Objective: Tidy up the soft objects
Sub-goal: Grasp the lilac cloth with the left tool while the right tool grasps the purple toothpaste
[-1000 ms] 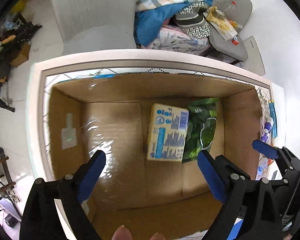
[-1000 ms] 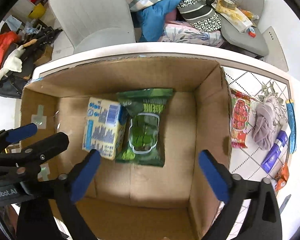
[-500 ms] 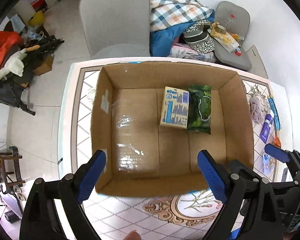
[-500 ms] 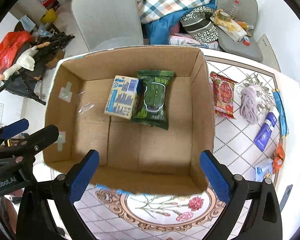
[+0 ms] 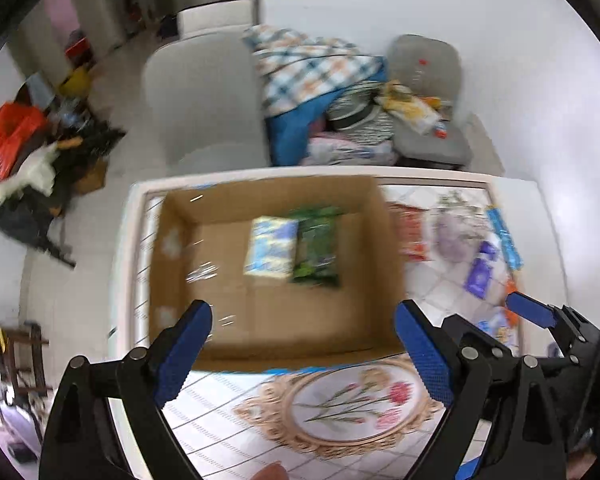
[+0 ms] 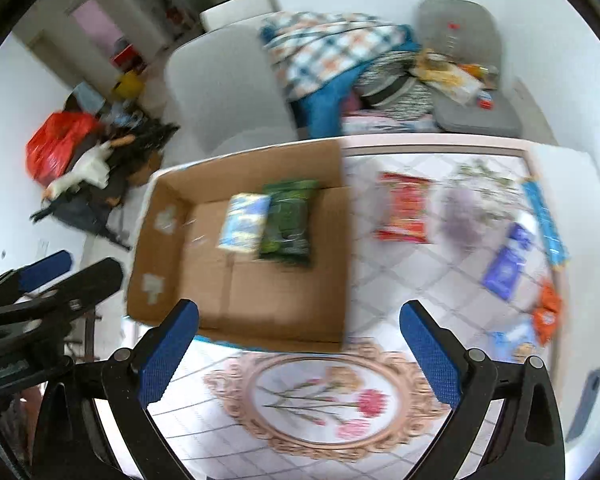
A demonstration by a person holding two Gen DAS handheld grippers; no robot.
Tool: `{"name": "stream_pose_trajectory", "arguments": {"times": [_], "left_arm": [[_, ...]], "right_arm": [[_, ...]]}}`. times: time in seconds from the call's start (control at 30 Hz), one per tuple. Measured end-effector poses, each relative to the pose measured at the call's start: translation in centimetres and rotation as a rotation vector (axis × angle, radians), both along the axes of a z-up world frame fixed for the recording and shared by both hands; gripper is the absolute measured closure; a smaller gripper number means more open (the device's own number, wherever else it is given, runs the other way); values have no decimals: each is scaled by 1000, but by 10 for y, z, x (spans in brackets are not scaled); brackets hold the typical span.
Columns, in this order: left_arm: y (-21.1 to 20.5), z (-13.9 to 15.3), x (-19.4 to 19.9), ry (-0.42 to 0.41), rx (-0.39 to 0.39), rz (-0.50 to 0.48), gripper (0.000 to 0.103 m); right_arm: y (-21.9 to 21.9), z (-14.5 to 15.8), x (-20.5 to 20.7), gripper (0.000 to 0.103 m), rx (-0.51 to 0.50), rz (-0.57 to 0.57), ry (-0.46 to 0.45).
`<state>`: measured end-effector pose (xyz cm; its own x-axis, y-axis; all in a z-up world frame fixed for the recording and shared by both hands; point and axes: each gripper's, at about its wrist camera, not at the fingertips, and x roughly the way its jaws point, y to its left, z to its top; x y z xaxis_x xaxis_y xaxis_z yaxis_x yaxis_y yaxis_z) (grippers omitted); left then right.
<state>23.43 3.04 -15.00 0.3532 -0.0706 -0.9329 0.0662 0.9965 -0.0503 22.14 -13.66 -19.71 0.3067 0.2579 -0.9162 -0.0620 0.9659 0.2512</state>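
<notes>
Cardboard box (image 5: 276, 320) open-topped, on tiled surface (image 5: 228, 400), toward its left end. Both views motion-blurred; small print unreadable.

Inside the box, on its floor toward the far wall: pale blue-and-yellow packet (image 5: 271, 246), and touching its right side a dark green pouch (image 5: 317, 248). Rest of box floor bare cardboard, with tape patches on the left wall.

Right of the box, lying on the surface and outside it: red snack bag (image 6: 404, 207) just beside the box wall, then a greyish-lilac soft bundle (image 6: 462, 216), a purple-blue pack (image 6: 507, 262), a long light-blue strip (image 6: 546, 222) near the far right edge, and an orange packet (image 6: 546, 314) nearer the camera. All apart from one another except the orange packet, which sits close to some blurred blue-white items.

Left tongs (image 5: 303, 350) spread wide, nothing between the blue pads, hovering above the near edge of the box. Right tongs (image 6: 300, 350) likewise wide apart and empty-handed, over the floral medallion (image 6: 324, 398) printed on the surface, box's near right corner just beyond.

Behind the surface: grey chair (image 6: 224, 88), pile of plaid and blue textiles (image 6: 332, 56) at its right.
</notes>
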Motion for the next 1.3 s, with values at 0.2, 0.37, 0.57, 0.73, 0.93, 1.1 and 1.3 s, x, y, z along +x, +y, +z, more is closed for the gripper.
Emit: {"name": "stream_pose_trajectory", "arguments": {"times": [0.2,0.37,0.57,0.73,0.93,1.1,1.3], "left_arm": [[-102,-24,51,81,-55,-96,9],[-174,-85,110,198,-13,-125,9],[-228,-173,165,348,79,-121,11],[-256,-218,183,459,3,-111,12],[-287,-259,186,555,-14,-128,19],[-302,-284,182,579,52,-167,67],[-284,-284,167,550,30,-116,73]], "right_arm": [[-144,-3,12,1,-125,-193,12],[-250,-31,36,1,-174,-294,87],[-324,-89,79,1,-175,-341,202],[-345,-142,120,1,-177,-327,275],[-352,-190,157,8,-221,-282,356],[-336,-204,156,8,-110,-266,386],[-309,-237,150,27,13,-299,462]]}}
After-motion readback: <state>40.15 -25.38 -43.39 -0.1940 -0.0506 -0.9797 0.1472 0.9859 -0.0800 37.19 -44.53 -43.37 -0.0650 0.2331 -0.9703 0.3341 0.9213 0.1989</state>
